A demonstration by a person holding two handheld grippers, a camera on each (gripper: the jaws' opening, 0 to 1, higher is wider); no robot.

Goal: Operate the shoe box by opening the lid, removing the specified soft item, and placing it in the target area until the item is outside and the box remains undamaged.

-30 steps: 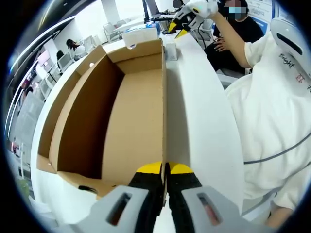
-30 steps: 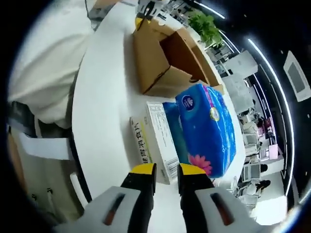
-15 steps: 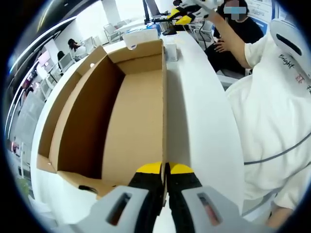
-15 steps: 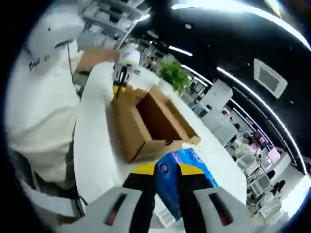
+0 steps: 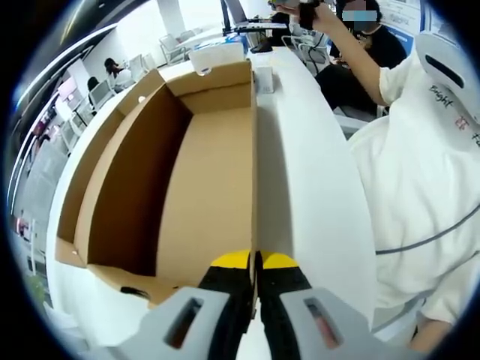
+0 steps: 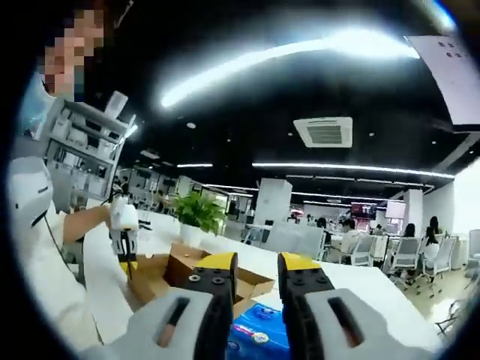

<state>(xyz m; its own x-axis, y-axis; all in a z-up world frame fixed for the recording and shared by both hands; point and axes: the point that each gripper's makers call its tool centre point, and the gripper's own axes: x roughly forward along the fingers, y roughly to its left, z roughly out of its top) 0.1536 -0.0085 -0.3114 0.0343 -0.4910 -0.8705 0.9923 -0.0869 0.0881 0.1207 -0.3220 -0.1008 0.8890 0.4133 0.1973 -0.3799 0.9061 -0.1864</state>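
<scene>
The white tabletop (image 5: 307, 187) carries the open box (image 5: 202, 172), long axis running away from the left gripper (image 5: 255, 264), clamped on its near wall; right gripper (image 6: 252, 274), jaws slightly apart, rides above the blue pack (image 6: 259, 337)

Brown cardboard, white tabletop, yellow-tipped tongs

The shoe box (image 5: 202, 180) is plain brown cardboard inside and out, on a glossy white tabletop (image 5: 315, 187). The left tongs (image 5: 255, 262) have yellow tips over black fingers and grey bodies; the right tongs (image 6: 255, 264) match, yellow on black and grey. Beneath them lies a bright blue soft pack (image 6: 259, 337) with white marks. The person's sleeve (image 5: 420, 150) is white, and a potted plant (image 6: 199, 210) is green.
</scene>
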